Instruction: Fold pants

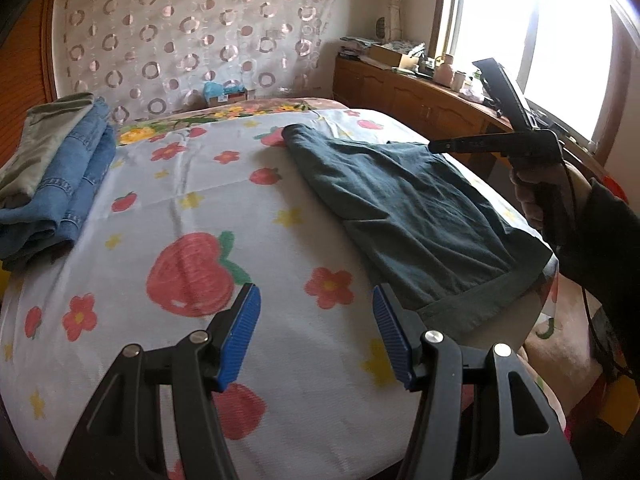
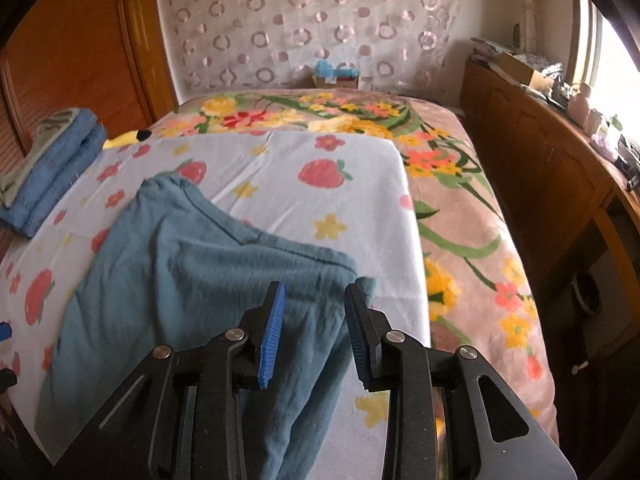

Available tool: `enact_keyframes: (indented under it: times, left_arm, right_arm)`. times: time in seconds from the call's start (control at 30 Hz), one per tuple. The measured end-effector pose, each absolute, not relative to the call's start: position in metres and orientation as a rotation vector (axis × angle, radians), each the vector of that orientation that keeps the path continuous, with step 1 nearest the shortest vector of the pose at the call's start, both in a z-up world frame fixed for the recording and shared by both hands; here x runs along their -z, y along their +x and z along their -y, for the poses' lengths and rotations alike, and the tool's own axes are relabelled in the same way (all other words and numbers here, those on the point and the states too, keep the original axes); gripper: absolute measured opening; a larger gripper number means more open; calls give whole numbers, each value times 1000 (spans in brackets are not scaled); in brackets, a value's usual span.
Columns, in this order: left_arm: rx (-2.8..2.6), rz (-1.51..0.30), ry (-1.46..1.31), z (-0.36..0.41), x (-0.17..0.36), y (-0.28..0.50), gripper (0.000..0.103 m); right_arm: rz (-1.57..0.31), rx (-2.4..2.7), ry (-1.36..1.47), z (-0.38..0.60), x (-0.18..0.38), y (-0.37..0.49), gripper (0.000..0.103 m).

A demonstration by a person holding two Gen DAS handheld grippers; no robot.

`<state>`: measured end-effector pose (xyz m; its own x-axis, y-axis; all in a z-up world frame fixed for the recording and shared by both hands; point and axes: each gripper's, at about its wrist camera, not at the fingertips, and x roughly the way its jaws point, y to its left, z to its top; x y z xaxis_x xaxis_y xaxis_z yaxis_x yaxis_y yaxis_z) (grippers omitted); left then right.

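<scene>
At the far left of the bed, a stack of folded garments point(image 1: 52, 176) rests near the wooden headboard side: blue jeans with a grey-green piece lying on top. The stack sits on a pale sheet point(image 1: 200, 216) printed with strawberries, red flowers and yellow stars, which covers the near part of the bed. Beyond the sheet, a floral blanket point(image 2: 472, 216) in pink, yellow and green shows along the far and right edges of the mattress.

In the left wrist view, the left tool point(image 1: 316, 312) hangs over bare sheet with its blue pads well apart and nothing between them; its right pad is close to the hem of the pants but not touching it.

The dark teal pants point(image 1: 408, 208) lie flat on the right half of the sheet, folded lengthwise, one end reaching toward the middle of the bed and the wide hem at the near right edge.

In the right wrist view, the right tool point(image 2: 316, 320) is just above the near corner of the pants. Its jaws are partly parted, and the cloth passes under and between the pads without being pinched. From the left wrist view, a hand point(image 1: 536, 196) in a dark sleeve grips that tool's handle at the right.

Further right, a wooden cabinet point(image 2: 540, 168) runs along the wall under a bright window point(image 1: 560, 40), its top cluttered with small items.
</scene>
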<state>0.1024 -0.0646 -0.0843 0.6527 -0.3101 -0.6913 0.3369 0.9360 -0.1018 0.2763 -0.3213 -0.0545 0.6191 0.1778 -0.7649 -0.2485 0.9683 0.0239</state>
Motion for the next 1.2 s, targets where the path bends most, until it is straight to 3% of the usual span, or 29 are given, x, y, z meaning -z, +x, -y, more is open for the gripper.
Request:
enact_keyframes:
  times: [0.37,0.5,0.6,0.77,0.87,0.97,1.2]
  left_arm:
    - [375,-802,45,73,92,102,58]
    - [377,-807,49,74,93,102,58]
    - [377,-805,47,74,94,101,58]
    - [377,-807,46,75,94,101,58]
    - [379,-804,48,74,94,100,58]
    - [381,-800,48,74,92,99,58]
    - [410,-795,58,84,86,97,58]
  right_arm:
    - [-919,-245,-65,327,72,275,29]
    - [-913,-259,-59,329,69,273,3]
    - [-873,-253,-57,335,62,267,2]
    - [-883,-208,-40,344,59,262,3]
    - [-877,-218,-43,342,58,251,18]
    - [-859,-239,-27,341,52,229,22]
    - [-813,-281,-48,330,39,160,24]
